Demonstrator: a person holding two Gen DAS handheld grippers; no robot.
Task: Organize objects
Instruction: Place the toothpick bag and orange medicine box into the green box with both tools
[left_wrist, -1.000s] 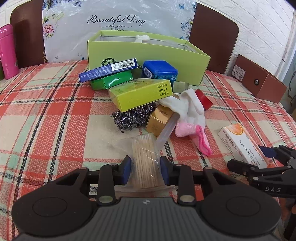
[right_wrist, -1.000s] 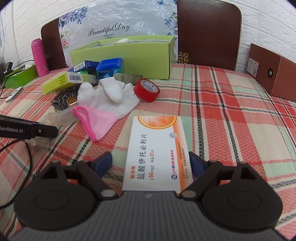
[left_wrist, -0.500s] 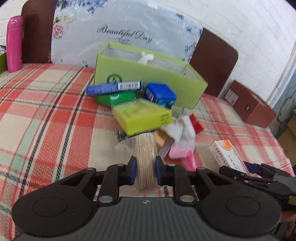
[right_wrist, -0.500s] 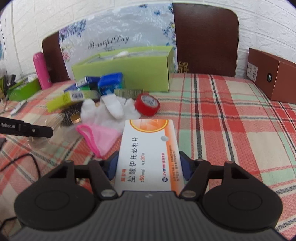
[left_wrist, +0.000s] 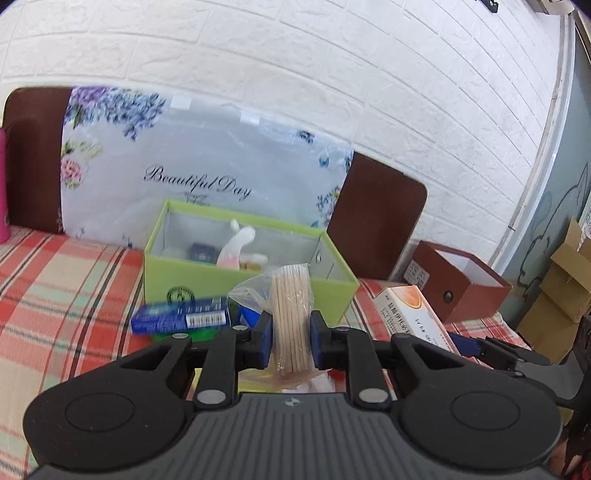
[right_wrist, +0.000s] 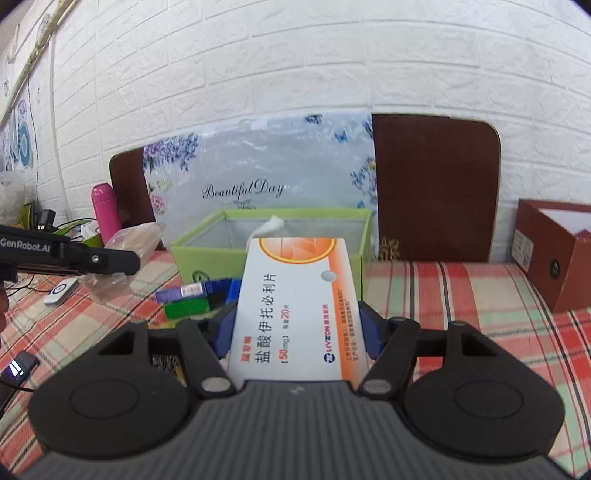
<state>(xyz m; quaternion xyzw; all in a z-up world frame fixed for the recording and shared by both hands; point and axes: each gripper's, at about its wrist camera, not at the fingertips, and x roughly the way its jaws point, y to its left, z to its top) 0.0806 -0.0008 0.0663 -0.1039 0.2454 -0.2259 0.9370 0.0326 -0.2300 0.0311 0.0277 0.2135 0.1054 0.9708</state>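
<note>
Right now I am gripping a clear bag of wooden sticks (left_wrist: 290, 317) in my left tongs (left_wrist: 290, 338), clear of the table (left_wrist: 55, 295), before the open green box (left_wrist: 251, 284). My right tongs (right_wrist: 297, 332) are clamping the white-and-orange medicine carton (right_wrist: 295, 306), also raised in front of that box, with a blue carton (right_wrist: 184, 291) lying below.

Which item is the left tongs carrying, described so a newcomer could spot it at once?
Start at the open lime-green box in front of the floral "Beautiful Day" bag. Just in front of it, raised above the checked tablecloth, the left tongs clamp a clear plastic bag of toothpicks. It is the only see-through packet of pale wooden sticks; the neighbours are printed cardboard boxes.
</note>
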